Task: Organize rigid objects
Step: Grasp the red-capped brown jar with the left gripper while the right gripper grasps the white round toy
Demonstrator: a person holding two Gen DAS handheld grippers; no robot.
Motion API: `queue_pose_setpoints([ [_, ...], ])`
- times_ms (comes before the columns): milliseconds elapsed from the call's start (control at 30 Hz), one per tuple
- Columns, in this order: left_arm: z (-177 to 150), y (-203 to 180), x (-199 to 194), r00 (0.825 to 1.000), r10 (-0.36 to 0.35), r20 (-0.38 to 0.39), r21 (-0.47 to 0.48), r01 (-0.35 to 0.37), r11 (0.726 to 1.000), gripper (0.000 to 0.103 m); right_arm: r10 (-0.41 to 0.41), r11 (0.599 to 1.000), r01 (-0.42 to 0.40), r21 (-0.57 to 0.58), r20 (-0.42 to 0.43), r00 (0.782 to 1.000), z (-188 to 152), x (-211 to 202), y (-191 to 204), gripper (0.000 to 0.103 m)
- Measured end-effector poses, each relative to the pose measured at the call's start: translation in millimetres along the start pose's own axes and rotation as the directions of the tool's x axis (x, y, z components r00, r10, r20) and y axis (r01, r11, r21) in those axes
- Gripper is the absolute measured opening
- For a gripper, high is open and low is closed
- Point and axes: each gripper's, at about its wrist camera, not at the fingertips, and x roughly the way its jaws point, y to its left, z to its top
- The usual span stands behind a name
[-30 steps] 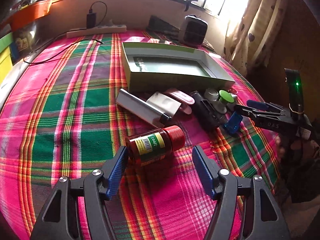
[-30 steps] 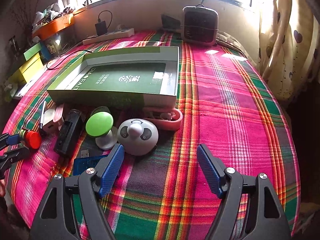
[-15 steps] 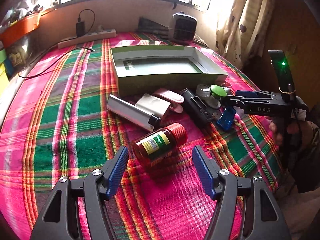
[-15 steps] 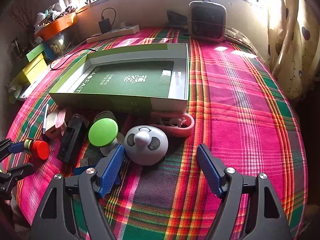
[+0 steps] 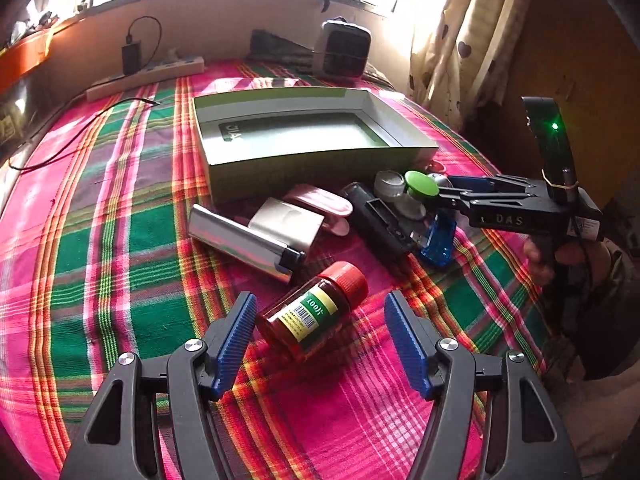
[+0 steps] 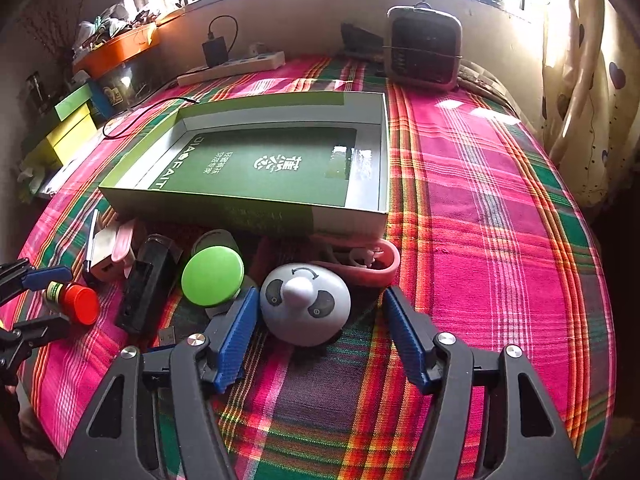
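A brown bottle with a red cap and a yellow-green label lies on the plaid cloth. My left gripper is open around it, and neither pad presses on it. In the right wrist view, a grey panda-faced dome sits between the pads of my right gripper. Its jaws are closing. The left pad is right at the dome and a gap remains at the right pad. An open green box stands just behind the pile. The right gripper also shows in the left wrist view, by a green-lidded jar.
Around the two items lie a silver case, a pink case, a black oblong device, a blue piece and a pink band. A small heater and a power strip stand at the far edge. Curtains hang on the right.
My right gripper has come up to the panda dome and its jaws have narrowed around it. The left gripper has rolled a little, with the bottle still lying between its open jaws.
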Motion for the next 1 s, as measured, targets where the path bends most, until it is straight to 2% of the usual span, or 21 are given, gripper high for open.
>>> queue_pose_setpoints([
  [133,-7,-7,0,1.0,0.005,-0.024,0.011,-0.004,1.0,0.066,0.004,1.0,-0.004,0.018,0.006,1.0,0,-1,-5,0.051],
  [200,-8,-10,0,0.999,-0.016,-0.038,0.003,0.017,1.0,0.066,0.003,1.0,-0.003,0.019,0.008,1.0,0,-2,-6,0.044],
  [333,-9,-18,2,0.998,-0.047,-0.05,0.004,0.047,0.999,0.066,0.006,1.0,-0.006,0.024,0.009,1.0,-2,-4,-7,0.044],
  [467,-7,-19,5,0.998,-0.048,-0.049,-0.006,0.047,0.999,0.066,0.005,1.0,-0.005,0.029,0.01,1.0,-4,-6,-8,0.044],
  [733,1,-23,13,0.999,-0.012,-0.051,-0.013,0.011,1.0,0.066,-0.008,0.999,0.008,0.043,0.009,1.0,-7,-9,-9,0.044],
  [867,5,-26,18,0.997,0.038,-0.061,0.017,-0.037,0.999,0.065,-0.015,0.999,0.014,0.038,0.009,1.0,-9,-10,-8,0.044],
  [1000,6,-25,18,0.993,0.102,-0.065,0.036,-0.1,0.994,0.057,-0.03,0.999,0.029,0.034,0.012,0.999,-10,-11,-8,0.044],
])
